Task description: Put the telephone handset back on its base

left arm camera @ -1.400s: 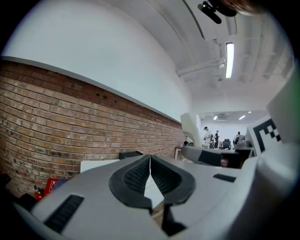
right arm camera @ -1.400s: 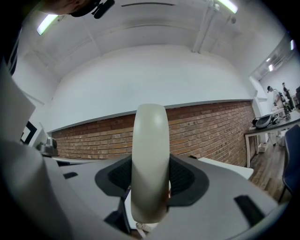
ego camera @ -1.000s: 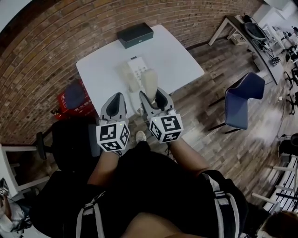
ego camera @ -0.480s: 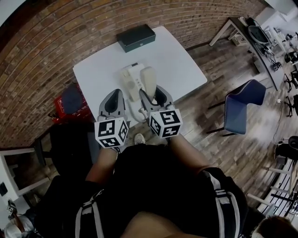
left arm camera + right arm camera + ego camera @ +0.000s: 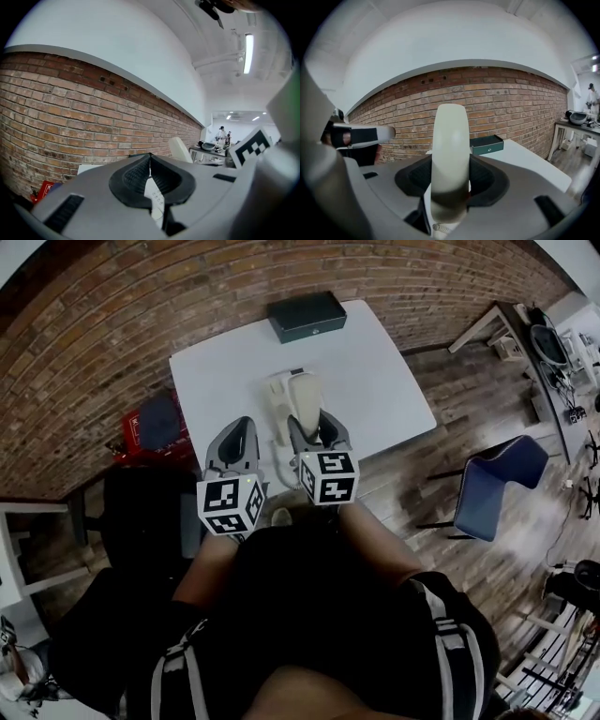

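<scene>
Cream handset (image 5: 449, 136), smooth & rounded, upright, clamped in R tongs (image 5: 450, 171); L tongs (image 5: 150, 161) clenched, empty.

Base (image 5: 277, 404) mostly hidden under handset (image 5: 305, 395) and right gripper (image 5: 317, 423). Cord (image 5: 440, 228) cut off at bottom edge of right gripper view. Far-off people (image 5: 221, 133) too small to make out.

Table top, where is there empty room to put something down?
The white table is bare on its right side, between the phone base and the right edge, and on its left, from the base to the left edge. The dark box sits at the far edge. The near middle is crowded: base, handset in the right gripper, left gripper.
</scene>
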A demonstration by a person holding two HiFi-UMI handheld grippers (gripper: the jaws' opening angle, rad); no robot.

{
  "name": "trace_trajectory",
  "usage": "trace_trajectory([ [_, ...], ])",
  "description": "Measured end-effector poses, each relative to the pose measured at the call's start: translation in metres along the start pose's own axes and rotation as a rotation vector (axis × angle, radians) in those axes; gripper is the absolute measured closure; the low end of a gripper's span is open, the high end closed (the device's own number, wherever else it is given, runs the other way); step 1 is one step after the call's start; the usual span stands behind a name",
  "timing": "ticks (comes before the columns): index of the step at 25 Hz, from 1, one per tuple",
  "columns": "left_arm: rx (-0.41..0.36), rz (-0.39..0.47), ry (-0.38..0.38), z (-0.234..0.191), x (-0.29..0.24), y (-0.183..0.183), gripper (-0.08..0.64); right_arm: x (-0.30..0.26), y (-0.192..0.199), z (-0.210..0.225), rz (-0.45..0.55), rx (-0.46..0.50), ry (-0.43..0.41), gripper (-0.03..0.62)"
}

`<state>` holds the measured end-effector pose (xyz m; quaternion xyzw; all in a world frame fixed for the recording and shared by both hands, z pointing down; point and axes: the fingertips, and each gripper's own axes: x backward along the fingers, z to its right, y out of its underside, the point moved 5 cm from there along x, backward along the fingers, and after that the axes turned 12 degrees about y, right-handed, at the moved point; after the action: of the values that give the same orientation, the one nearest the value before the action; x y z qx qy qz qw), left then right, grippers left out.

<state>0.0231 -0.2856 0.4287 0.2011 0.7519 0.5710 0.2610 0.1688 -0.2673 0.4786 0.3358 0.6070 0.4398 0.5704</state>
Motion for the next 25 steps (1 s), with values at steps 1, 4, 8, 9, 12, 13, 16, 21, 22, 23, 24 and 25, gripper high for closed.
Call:
trace_trajectory([
  [1,0.003,0.001,-0.017,-0.001,0.000,0.000,0.555,-0.006,0.001,0.001,-0.017,0.000,-0.003,0.396],
  [4,0.015,-0.003,-0.066,-0.004,-0.002,0.000,0.555,-0.023,0.003,0.004,-0.060,-0.002,-0.014,0.396],
  [8,0.025,-0.002,-0.135,-0.009,-0.004,-0.002,0.555,-0.048,0.006,0.010,-0.114,0.024,-0.011,0.396],
  [9,0.029,0.000,-0.153,-0.010,-0.004,-0.002,0.555,-0.054,0.008,0.011,-0.132,0.036,-0.009,0.396],
  [12,0.046,0.003,-0.208,-0.012,0.001,0.000,0.555,-0.071,0.017,0.011,-0.186,0.066,-0.005,0.396],
  [13,0.052,0.005,-0.225,-0.013,0.003,0.002,0.555,-0.076,0.020,0.010,-0.204,0.073,-0.006,0.396],
  [16,0.062,0.010,-0.275,-0.014,0.011,0.003,0.555,-0.092,0.031,0.005,-0.257,0.084,-0.022,0.396],
  [21,0.077,0.012,-0.338,-0.021,0.025,0.004,0.555,-0.114,0.050,-0.003,-0.348,0.085,-0.032,0.396],
  [22,0.079,0.013,-0.349,-0.023,0.028,0.004,0.555,-0.118,0.054,-0.004,-0.363,0.092,-0.029,0.396],
  [23,0.081,0.013,-0.358,-0.025,0.031,0.004,0.555,-0.121,0.058,-0.006,-0.376,0.101,-0.023,0.396],
  [24,0.083,0.013,-0.365,-0.026,0.033,0.004,0.555,-0.125,0.063,-0.006,-0.391,0.111,-0.015,0.396],
  [25,0.086,0.011,-0.370,-0.027,0.034,0.004,0.555,-0.130,0.068,-0.007,-0.403,0.121,-0.006,0.396],
])
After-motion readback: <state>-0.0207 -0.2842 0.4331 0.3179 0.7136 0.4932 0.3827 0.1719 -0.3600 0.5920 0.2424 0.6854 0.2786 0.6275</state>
